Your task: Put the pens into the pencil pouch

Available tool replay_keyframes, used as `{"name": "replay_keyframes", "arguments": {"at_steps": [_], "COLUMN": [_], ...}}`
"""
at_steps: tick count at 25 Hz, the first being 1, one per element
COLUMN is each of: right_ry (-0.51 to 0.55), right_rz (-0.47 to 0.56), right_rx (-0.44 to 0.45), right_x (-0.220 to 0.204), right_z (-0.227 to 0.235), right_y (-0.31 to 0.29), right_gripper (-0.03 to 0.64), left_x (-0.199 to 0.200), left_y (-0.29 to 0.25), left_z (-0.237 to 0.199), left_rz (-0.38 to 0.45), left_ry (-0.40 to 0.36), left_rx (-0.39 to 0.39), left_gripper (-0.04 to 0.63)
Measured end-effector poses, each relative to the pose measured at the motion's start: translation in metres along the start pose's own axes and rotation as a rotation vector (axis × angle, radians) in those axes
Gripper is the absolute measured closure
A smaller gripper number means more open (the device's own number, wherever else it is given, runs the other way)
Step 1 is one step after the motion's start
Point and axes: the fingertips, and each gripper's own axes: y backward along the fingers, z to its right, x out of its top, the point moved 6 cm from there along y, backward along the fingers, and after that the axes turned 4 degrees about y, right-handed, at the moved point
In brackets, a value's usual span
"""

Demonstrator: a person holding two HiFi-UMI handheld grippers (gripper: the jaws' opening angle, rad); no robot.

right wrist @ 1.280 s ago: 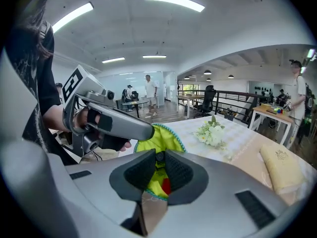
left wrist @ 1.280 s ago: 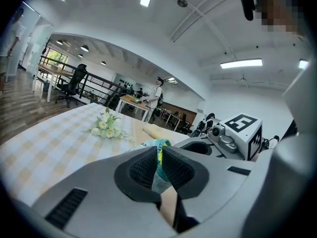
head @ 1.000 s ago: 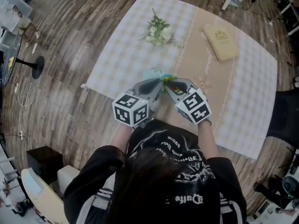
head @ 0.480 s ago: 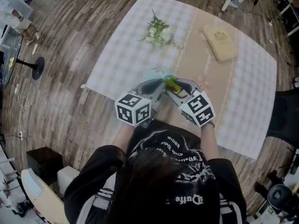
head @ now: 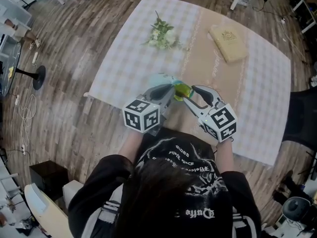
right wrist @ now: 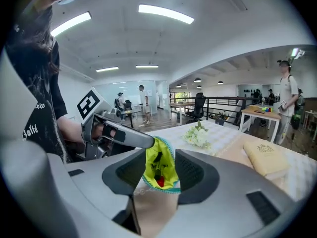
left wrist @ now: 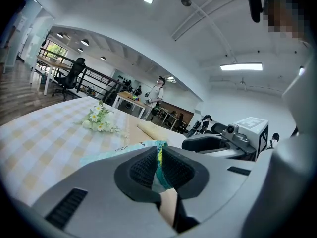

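The pencil pouch is teal outside with a yellow-green lining, and it hangs just above the table. My left gripper is shut on its teal rim, holding the mouth up. In the right gripper view the open mouth faces me, with dark pens and a red tip lying inside. My right gripper sits just right of the pouch. Its jaws are opening and stand wide, and the pads touch nothing. The left gripper's finger reaches the pouch rim from the left.
A bunch of white flowers lies at the far side of the checked tablecloth. A tan book lies at the far right. The near table edge runs just below both grippers. A black chair stands to the right.
My right gripper's jaws have spread wide and it has drawn back to the right, away from the pouch mouth. More yellow lining shows. The left gripper has kept still.
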Motion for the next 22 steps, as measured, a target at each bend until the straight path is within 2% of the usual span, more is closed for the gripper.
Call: {"name": "replay_keyframes", "arguments": {"at_steps": [4,12,18,22], "right_ry": [-0.046,-0.12,-0.164,-0.173], "right_rz": [0.008,-0.013,-0.046,-0.072], "right_rx": [-0.098,-0.28,-0.38,-0.406], "right_x": [-0.014,-0.042,-0.064,-0.077], "right_z": [0.013,0.034,0.04,0.043], "right_y": [0.02,0.06,0.08,0.091], "right_gripper": [0.42,0.426,0.431,0.433], "left_x": [-0.006,-0.026,-0.049,-0.06], "left_y": [-0.012,-0.053,-0.08,-0.091], "left_z": [0.005,0.015,0.023,0.026], "left_rz": [-0.026,-0.129,-0.23,-0.244], "left_ry": [-0.018,-0.069,-0.142,-0.145], "left_rx": [-0.014,-0.047,-0.058,-0.042], "left_gripper": [0.551,0.551,0.551,0.551]}}
